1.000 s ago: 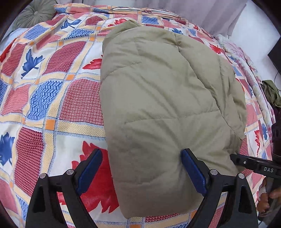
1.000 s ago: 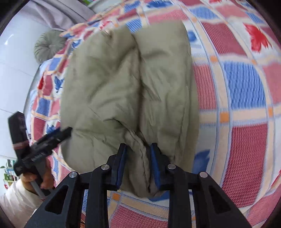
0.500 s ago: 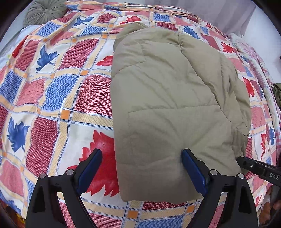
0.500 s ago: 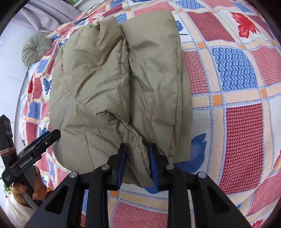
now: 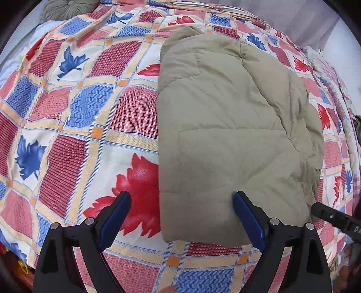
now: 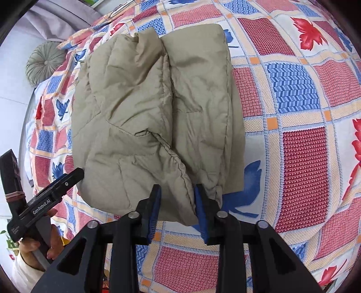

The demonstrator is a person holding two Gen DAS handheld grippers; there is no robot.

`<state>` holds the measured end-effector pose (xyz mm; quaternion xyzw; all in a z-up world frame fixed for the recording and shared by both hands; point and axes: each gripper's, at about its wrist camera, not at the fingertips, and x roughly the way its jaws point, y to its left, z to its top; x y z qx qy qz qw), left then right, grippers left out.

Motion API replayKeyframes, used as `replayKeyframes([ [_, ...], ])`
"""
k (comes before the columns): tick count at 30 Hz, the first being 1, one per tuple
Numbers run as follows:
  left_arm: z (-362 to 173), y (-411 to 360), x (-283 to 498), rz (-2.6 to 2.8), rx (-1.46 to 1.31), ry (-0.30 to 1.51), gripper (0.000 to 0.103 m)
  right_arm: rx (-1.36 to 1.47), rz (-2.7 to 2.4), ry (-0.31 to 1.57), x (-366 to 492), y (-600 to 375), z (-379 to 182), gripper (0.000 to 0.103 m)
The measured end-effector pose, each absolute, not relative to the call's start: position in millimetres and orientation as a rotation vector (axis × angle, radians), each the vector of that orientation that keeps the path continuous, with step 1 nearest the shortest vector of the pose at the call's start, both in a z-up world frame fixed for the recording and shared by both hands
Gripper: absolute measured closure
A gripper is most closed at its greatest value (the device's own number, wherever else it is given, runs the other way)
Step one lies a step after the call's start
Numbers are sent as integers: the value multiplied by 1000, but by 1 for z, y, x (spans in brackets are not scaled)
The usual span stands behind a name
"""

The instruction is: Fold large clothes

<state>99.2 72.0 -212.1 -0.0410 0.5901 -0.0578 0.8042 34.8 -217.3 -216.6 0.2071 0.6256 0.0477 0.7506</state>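
Note:
A folded olive-khaki padded jacket (image 5: 227, 126) lies on the patterned bedspread (image 5: 85, 117); it also shows in the right wrist view (image 6: 153, 117). My left gripper (image 5: 182, 210) is open wide, above the jacket's near left corner, holding nothing. My right gripper (image 6: 177, 202) has its jaws partly apart around the jacket's near hem edge, which lies slack between the pads. The left gripper also shows in the right wrist view (image 6: 45, 198), at the lower left, held by a hand.
The bedspread has red, blue and white patches and covers the whole bed. A round grey-green cushion (image 6: 45, 63) sits at the bed's far end. A grey curtain (image 5: 304, 18) hangs behind the bed. The near bed edge lies just below the grippers.
Both grippers have drawn back toward the near bed edge. The right jaws, shut on the jacket's hem before, have widened and the hem now lies flat on the bed.

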Motion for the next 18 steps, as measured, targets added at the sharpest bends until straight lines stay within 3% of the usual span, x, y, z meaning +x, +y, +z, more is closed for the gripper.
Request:
replayKeyframes([
  [2, -210, 75, 99, -103, -78, 1251, 0, 463, 103, 1363, 34, -218, -212, 59],
  [5, -208, 77, 105, -91, -88, 1232, 0, 520, 118, 1279, 43, -224, -196, 57],
  [8, -208, 77, 111, -79, -95, 1228, 0, 566, 117, 1195, 69, -234, -182, 37],
  [11, -210, 74, 114, -71, -96, 1224, 0, 627, 110, 1146, 108, -240, -179, 38],
  [12, -211, 73, 115, -69, -96, 1224, 0, 639, 106, 1132, 120, -240, -179, 40],
  [14, -215, 69, 116, -66, -92, 1221, 0, 640, 85, 1136, 143, -236, -185, 69],
  [18, -218, 66, 117, -87, -117, 1215, 0, 618, -12, 1194, 175, -230, -219, 77],
])
